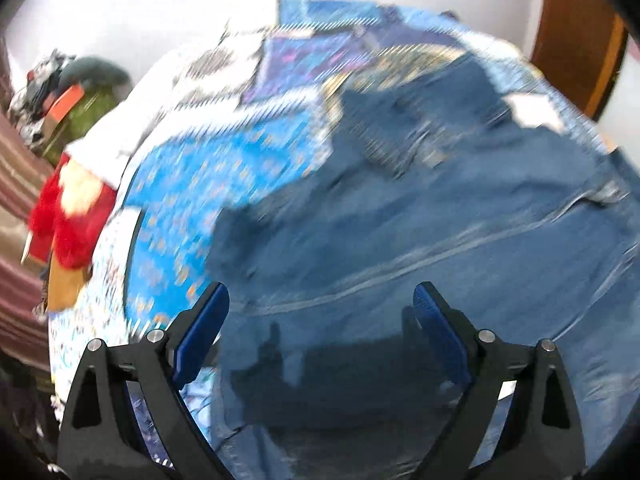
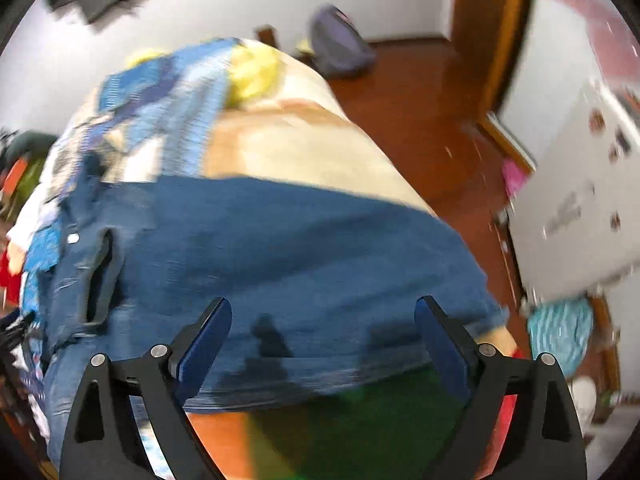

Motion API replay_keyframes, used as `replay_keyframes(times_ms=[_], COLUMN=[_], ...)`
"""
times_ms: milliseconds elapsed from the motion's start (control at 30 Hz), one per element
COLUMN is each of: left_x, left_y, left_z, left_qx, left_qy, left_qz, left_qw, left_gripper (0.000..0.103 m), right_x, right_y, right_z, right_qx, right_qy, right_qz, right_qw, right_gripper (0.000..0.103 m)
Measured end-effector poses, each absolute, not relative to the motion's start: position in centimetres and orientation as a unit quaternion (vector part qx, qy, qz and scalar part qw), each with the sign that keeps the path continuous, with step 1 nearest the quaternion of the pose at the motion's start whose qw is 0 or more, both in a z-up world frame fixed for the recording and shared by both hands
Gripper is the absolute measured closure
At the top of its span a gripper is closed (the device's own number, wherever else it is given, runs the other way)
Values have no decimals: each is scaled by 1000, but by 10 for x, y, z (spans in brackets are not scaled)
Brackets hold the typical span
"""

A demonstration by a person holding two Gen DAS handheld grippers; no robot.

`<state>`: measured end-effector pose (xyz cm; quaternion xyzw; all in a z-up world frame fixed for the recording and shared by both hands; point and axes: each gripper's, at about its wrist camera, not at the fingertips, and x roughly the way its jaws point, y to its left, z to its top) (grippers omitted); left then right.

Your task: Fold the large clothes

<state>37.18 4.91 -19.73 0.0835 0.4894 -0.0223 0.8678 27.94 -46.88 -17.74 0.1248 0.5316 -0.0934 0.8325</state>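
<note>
The left hand-held gripper [image 1: 322,300] points steeply downward, its two black arms spread into a wide V. Its blue-padded fingers [image 1: 202,334] stand far apart, and nothing is clamped between the pads. The right hand-held gripper [image 2: 323,312] is tipped down at a similar steep angle, its jaws likewise splayed wide. Its blue fingers [image 2: 204,342] hold nothing, with open space between them. Both views are smeared with motion blur. No hand or sleeve shows in either.

Each claw, left [image 1: 322,300] and right [image 2: 323,314], has two black angular arms with triangular cut-outs, silver round pivot screws, and flat dark-blue pads [image 1: 202,332] lining the fingers' inner faces.
</note>
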Motion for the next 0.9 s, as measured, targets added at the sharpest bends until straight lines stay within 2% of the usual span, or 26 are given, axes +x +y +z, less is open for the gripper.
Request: replay_keyframes(times_ms=[267,467,633,667,733,767,833,867,900], left_x=[394,408,414,415,417,418,418,417,416], left_y=[-53,-123,-158,-158,-156,-154,-147,-144,-142], left_z=[-184,-213,-227,-228,-228,-228,-227,-226,-224], left_qx=[94,111,124,124,114,109,97,93,91], left_qy=[486,519,525,525,530,532,536,536,535], left_qz=[-124,-172,-167,-164,-165,-167,-172,-173,-173], left_qw=[860,830,826,826,824,823,821,821,822], left_gripper=[8,8,8,8,8,8,8,8,8], right_x=[245,224,233,237,243,246,251,253,256], right_y=[-545,-585,-590,-591,-594,-595,-598,-598,-599], right_z=[-212,-236,-243,-246,-251,-254,-256,-254,-252], right_qx=[245,357,382,392,400,406,407,402,397], right_qy=[532,514,501,496,492,488,480,477,474], right_qz=[-129,-133,-122,-123,-133,-140,-152,-158,-159], right_qw=[800,769,767,765,762,760,762,766,770], right_gripper=[11,11,13,16,34,37,60,65,75])
